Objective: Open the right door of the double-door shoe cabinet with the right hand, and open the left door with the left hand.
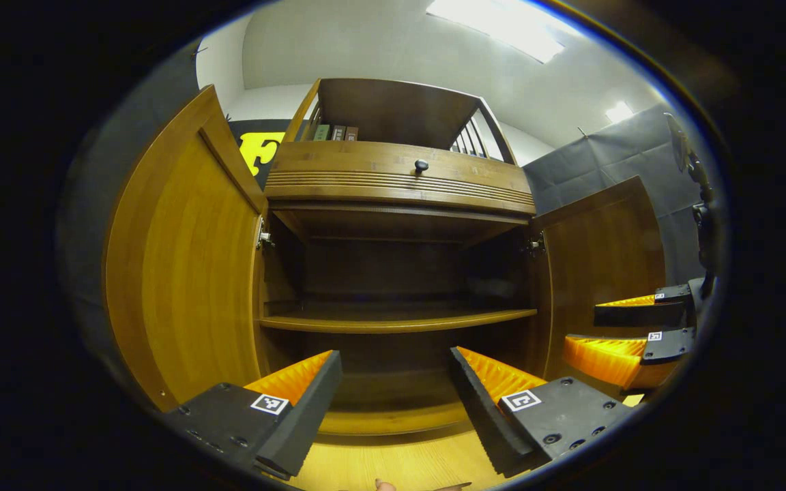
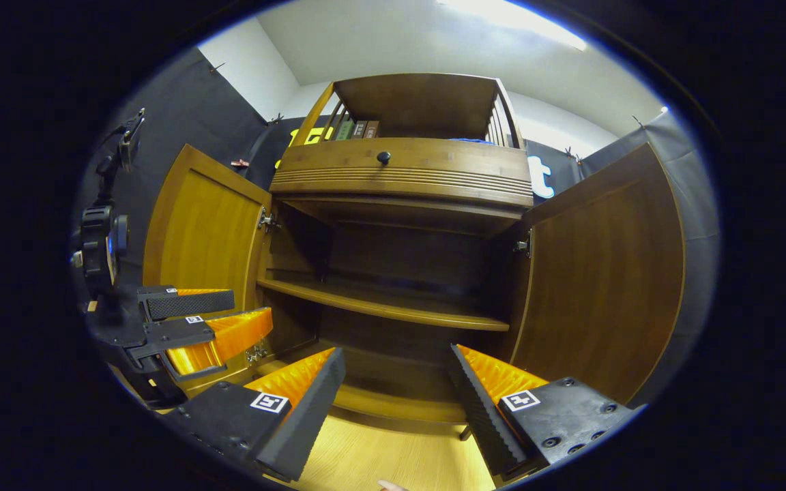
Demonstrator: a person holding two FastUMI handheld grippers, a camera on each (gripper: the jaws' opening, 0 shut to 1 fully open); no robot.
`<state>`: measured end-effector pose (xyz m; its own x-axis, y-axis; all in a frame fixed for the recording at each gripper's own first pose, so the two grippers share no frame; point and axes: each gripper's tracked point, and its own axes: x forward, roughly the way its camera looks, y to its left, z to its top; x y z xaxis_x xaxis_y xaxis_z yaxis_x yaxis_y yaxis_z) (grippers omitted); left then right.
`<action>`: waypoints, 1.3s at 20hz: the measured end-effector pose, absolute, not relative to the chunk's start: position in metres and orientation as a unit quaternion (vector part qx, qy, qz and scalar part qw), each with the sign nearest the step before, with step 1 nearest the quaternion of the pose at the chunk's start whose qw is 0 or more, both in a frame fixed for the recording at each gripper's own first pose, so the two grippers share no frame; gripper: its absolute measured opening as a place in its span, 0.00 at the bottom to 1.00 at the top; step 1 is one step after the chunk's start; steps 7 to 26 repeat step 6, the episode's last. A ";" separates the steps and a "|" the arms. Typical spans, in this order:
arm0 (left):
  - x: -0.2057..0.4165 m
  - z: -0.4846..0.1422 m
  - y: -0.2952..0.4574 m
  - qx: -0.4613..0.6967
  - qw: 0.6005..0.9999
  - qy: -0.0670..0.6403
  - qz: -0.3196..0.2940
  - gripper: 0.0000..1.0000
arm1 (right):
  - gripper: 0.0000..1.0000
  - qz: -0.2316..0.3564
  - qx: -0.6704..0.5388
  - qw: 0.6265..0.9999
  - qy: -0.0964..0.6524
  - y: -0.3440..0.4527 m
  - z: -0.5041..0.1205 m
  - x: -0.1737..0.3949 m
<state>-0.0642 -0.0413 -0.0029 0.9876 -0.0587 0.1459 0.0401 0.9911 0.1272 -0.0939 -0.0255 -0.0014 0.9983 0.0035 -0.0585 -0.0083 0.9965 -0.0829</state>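
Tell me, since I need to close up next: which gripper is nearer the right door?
Right. The right gripper hangs just in front of the open right door; the left gripper faces the middle shelf, farther away.

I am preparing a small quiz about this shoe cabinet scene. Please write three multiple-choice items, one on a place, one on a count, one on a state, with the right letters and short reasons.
1. Where is the small dark knob?
A. on the drawer front above the open compartment
B. on the left door
C. on the floor

2. How many shelves cross the inside of the open compartment?
A. one
B. three
C. five

3. In what state are the two doors?
A. both shut
B. both swung open
C. both lying on the floor

Answers:
1. A: the knob sits in the middle of the drawer front, over the compartment.
2. A: a single shelf runs across the inside.
3. B: the left door and the right door stand outward, and each hand-held gripper, left and right, is open and holds nothing.
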 end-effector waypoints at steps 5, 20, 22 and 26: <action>-0.062 -0.005 -0.042 0.061 0.995 -0.073 -0.025 0.98 | 0.97 0.002 -0.038 0.999 0.029 -0.028 -0.002 -0.094; -0.062 -0.004 -0.043 0.061 0.995 -0.073 -0.026 0.97 | 0.97 0.002 -0.039 0.999 0.030 -0.028 -0.002 -0.094; -0.062 -0.004 -0.043 0.061 0.995 -0.073 -0.026 0.97 | 0.97 0.002 -0.039 0.999 0.030 -0.028 -0.002 -0.094; -0.062 -0.004 -0.043 0.061 0.995 -0.073 -0.026 0.97 | 0.97 0.002 -0.039 0.999 0.030 -0.028 -0.002 -0.094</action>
